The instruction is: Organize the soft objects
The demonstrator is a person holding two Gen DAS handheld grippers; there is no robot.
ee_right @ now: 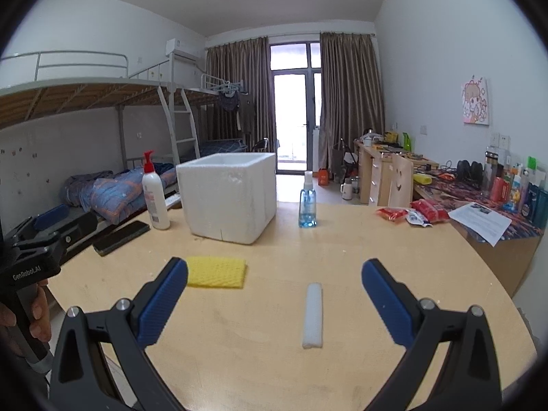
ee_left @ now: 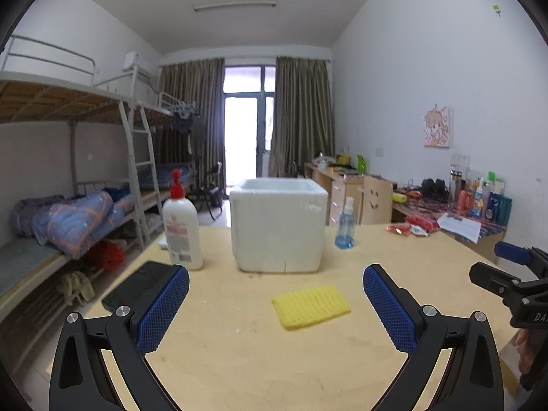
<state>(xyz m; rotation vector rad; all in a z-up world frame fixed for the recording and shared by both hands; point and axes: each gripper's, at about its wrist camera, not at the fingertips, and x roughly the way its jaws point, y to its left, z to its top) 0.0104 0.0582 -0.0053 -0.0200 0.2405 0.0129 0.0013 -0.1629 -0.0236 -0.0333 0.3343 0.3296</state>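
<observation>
A: Far left of the table [ee_right: 342, 387]?
B: Black phone [ee_right: 120, 237] flat by the edge, then white lotion bottle with red pump [ee_right: 154, 196] standing upright just right of it.

A: Middle?
B: White foam box [ee_right: 228, 197], open at the top, sitting behind yellow knitted cloth [ee_right: 216, 271]. Cloth flat on the wood, apart from the box, in front of its left half in the right wrist view.

A: Further right?
B: White foam strip [ee_right: 312, 315] lying lengthwise, alone, near the front. Behind it, clear spray bottle with blue liquid [ee_right: 307, 202], upright, beside the box. Red snack packets [ee_right: 411, 214] at the far right edge.

A: Left tongs [ee_left: 275, 303]?
B: Spread wide, holding nothing, hovering above the table with the yellow cloth between and just beyond the blue pads [ee_left: 161, 308].

A: Right tongs [ee_right: 274, 296]?
B: Also spread wide and empty; foam strip lying between the fingers' lines, touching neither.
</observation>
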